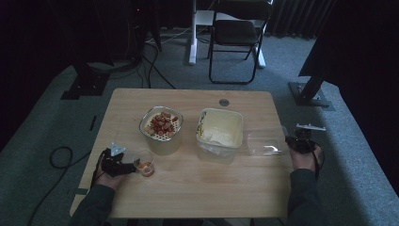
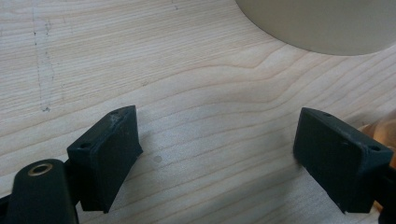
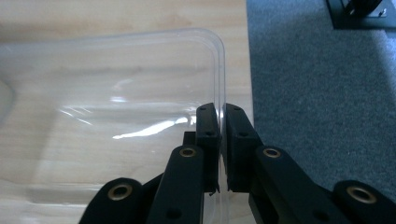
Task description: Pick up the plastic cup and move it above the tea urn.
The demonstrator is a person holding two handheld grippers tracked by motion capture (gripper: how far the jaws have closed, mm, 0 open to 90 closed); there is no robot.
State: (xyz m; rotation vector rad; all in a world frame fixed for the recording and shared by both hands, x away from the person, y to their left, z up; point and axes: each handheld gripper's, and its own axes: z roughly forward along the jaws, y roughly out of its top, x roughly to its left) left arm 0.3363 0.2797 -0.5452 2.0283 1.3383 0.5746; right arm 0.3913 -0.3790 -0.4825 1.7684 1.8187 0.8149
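The clear plastic lid (image 3: 116,116) lies flat at the desk's (image 1: 188,188) right edge, its rim clenched between the right hand-held gripper's (image 3: 220,116) jaws. Bare wood stretches left to the cream tub (image 1: 220,129). At the near left, the left hand-held gripper (image 2: 217,149) rests released beside a small cup (image 1: 145,162).

— Any writing, labels or numbers to read here?

— None that I can make out. The clear lid (image 3: 116,116) pinched in my right claw (image 3: 222,116) is bare plastic with no print.

— And the tubs on the worktop (image 1: 188,188)?

— The cream tub (image 1: 220,133) and the bowl of snacks (image 1: 161,128) show no legible label from above; the picture is too dim and small to say more.
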